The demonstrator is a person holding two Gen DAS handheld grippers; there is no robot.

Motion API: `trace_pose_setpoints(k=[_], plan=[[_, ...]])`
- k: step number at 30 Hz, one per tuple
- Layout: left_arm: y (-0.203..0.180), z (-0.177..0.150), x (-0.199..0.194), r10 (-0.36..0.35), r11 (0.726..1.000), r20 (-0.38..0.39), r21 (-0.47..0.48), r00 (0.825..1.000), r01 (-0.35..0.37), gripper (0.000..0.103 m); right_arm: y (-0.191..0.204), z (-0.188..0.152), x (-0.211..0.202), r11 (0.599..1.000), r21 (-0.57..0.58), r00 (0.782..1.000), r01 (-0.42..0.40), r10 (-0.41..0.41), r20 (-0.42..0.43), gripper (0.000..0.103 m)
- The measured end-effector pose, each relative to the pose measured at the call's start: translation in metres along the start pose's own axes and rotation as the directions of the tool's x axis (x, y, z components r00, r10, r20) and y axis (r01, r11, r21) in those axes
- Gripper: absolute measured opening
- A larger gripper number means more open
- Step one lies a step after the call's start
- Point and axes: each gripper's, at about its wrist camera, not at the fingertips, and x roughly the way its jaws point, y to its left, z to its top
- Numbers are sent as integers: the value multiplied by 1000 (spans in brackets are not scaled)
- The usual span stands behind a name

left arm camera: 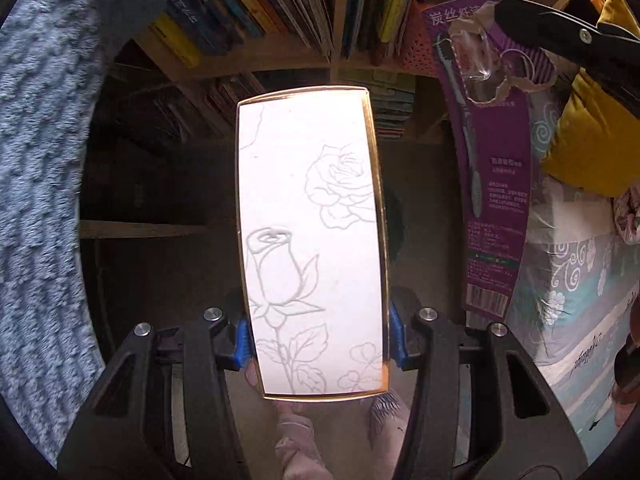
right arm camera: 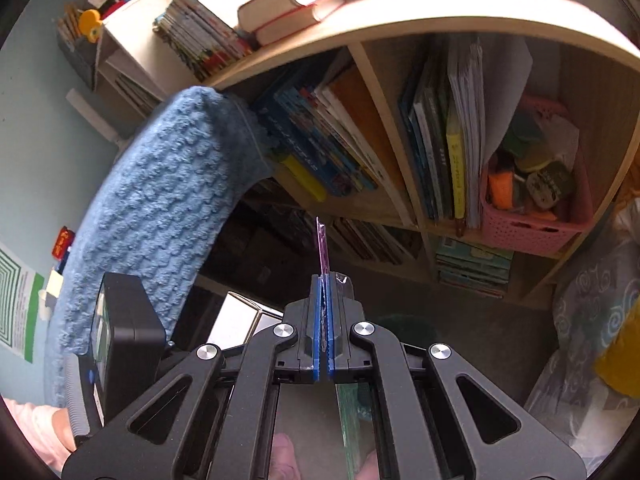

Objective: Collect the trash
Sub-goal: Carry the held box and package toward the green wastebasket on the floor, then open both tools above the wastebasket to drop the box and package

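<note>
While the left gripper clamps a white rose-embossed box between its blue pads, the box stands out ahead over the dim floor. To its right, the right gripper pinches a purple toothbrush card edge-on between its closed pads, before the bookshelf.

The purple toothbrush package carries the brand "DARLIE" in pale capitals at its top, with large Chinese characters beneath reading "炭丝"; its smaller print and the barcode at the foot are too fine to read
</note>
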Motion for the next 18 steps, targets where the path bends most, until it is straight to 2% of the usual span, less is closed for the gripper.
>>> trace_pose_setpoints(k=[3, 4, 5, 7, 8, 12, 18], plan=[[-2, 7, 34, -11, 1000, -7, 8, 1000, 11, 49, -20, -11, 27, 1000, 23, 1000, 9, -8, -18, 7], [-4, 9, 45, -1, 1000, -10, 19, 1000, 1, 56, -26, -14, 35, 999, 34, 1000, 13, -13, -23, 10], [-11, 10, 54, 12, 1000, -21, 27, 1000, -11, 70, -33, -18, 43, 999, 48, 999, 16, -14, -37, 21], [-10, 10, 71, 25, 999, -38, 37, 999, -23, 76, -45, -23, 55, 998, 63, 998, 21, -17, -56, 34], [-8, 8, 77, 34, 999, -51, 40, 998, -32, 78, -49, -25, 58, 998, 62, 998, 31, -27, -63, 36], [6, 2, 91, 48, 998, -105, 39, 993, -44, 79, -61, -28, 63, 994, 101, 996, 29, -20, -89, 37], [19, -3, 74, 34, 999, -96, 6, 995, -33, 80, -50, -23, 45, 997, 76, 996, 22, -15, -93, 47]])
